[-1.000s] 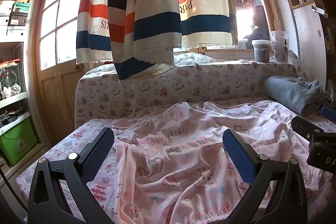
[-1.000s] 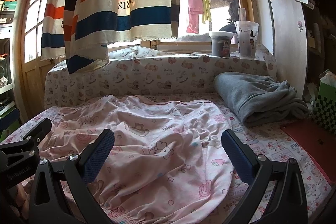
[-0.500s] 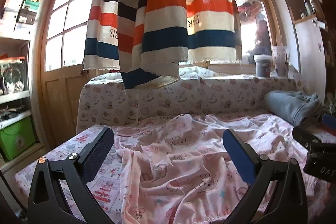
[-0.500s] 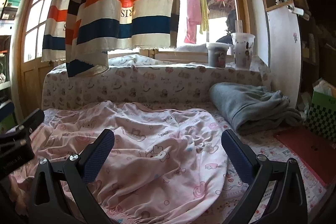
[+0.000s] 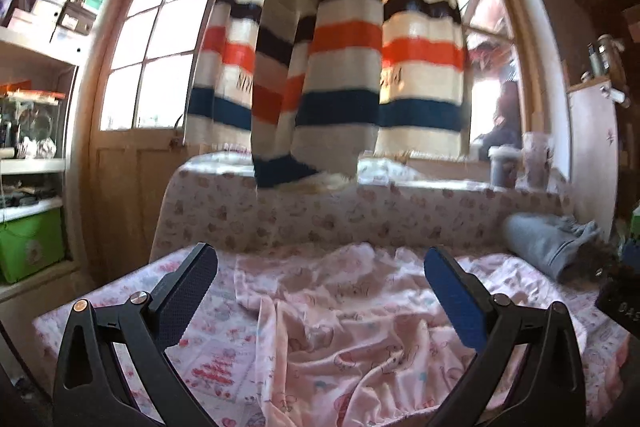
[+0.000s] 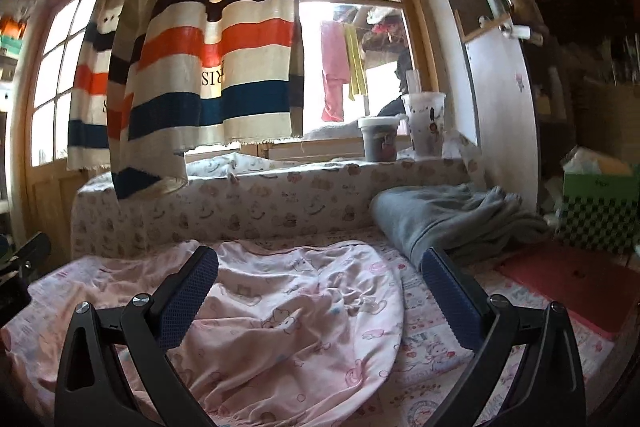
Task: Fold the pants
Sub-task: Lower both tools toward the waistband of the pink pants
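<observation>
Pale pink pants with a cartoon print lie crumpled on the patterned bed cover; they also show in the right wrist view. My left gripper is open and empty, held above the near edge of the pants. My right gripper is open and empty, held above the pants' right half. Part of the right gripper shows at the right edge of the left wrist view. Part of the left gripper shows at the left edge of the right wrist view.
A grey folded garment lies at the bed's back right. A red flat item and a green checked box sit to the right. Two cups stand on the sill. A striped curtain hangs above. Shelves stand left.
Both grippers have pulled back and tilted up from the pants, so the bed looks farther and lower. Both stay open and empty. The pants have not moved.
</observation>
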Motion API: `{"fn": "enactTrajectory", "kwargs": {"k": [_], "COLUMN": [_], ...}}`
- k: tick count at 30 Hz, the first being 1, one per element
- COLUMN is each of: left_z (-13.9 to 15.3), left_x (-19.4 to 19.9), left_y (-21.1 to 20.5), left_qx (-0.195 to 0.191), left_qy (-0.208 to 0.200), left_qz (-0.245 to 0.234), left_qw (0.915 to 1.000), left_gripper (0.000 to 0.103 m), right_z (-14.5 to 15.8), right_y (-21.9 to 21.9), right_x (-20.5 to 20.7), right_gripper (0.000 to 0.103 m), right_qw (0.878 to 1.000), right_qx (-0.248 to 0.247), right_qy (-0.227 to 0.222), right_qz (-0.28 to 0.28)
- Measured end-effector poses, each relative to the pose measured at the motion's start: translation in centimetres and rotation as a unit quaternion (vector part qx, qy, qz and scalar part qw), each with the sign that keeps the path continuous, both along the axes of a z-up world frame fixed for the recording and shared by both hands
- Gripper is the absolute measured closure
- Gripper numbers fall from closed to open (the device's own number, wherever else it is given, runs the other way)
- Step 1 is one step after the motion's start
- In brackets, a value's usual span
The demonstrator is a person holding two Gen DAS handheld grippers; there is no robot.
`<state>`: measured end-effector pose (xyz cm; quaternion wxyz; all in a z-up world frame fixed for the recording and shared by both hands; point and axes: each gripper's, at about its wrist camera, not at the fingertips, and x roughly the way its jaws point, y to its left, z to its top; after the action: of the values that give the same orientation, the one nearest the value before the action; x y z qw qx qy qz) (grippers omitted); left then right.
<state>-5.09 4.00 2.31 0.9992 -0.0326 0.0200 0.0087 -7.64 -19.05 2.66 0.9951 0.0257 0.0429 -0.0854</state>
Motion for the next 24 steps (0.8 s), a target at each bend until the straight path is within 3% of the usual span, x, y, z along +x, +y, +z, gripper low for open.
{"fn": "enactTrajectory", "kwargs": {"k": [4,10,15,19,23,24], "left_z": [1.2,2.6,4.8,6.8,8.2,8.2], "left_x": [-1.0,-0.5,0.3,2.5,6.1,7.2], "left_y": [0.2,2.7,4.8,6.8,8.9,9.3], "left_qx": [0.009,-0.031,0.012,0.033,0.017,0.015], "left_qy": [-0.014,0.009,0.002,0.007,0.039,0.053], "left_qz": [0.009,0.004,0.034,0.044,0.029,0.027], "left_qw": [0.9998,0.9995,0.9994,0.9985,0.9987,0.9981], "left_gripper": [0.0,0.0,0.0,0.01,0.017,0.024], "right_z": [0.4,1.7,3.8,7.0,9.9,10.4], "right_y": [-0.3,0.0,0.4,0.7,1.8,2.2], "right_x": [0.0,-0.2,0.7,2.9,6.3,7.3], "right_gripper": [0.001,0.002,0.005,0.007,0.014,0.015], "right_qw": [0.999,0.999,0.995,0.989,0.984,0.983], "right_qx": [-0.007,0.006,0.014,0.014,-0.003,-0.01], "right_qy": [0.023,0.027,0.034,0.046,0.067,0.074], "right_qz": [0.022,0.037,0.089,0.142,0.164,0.166]}}
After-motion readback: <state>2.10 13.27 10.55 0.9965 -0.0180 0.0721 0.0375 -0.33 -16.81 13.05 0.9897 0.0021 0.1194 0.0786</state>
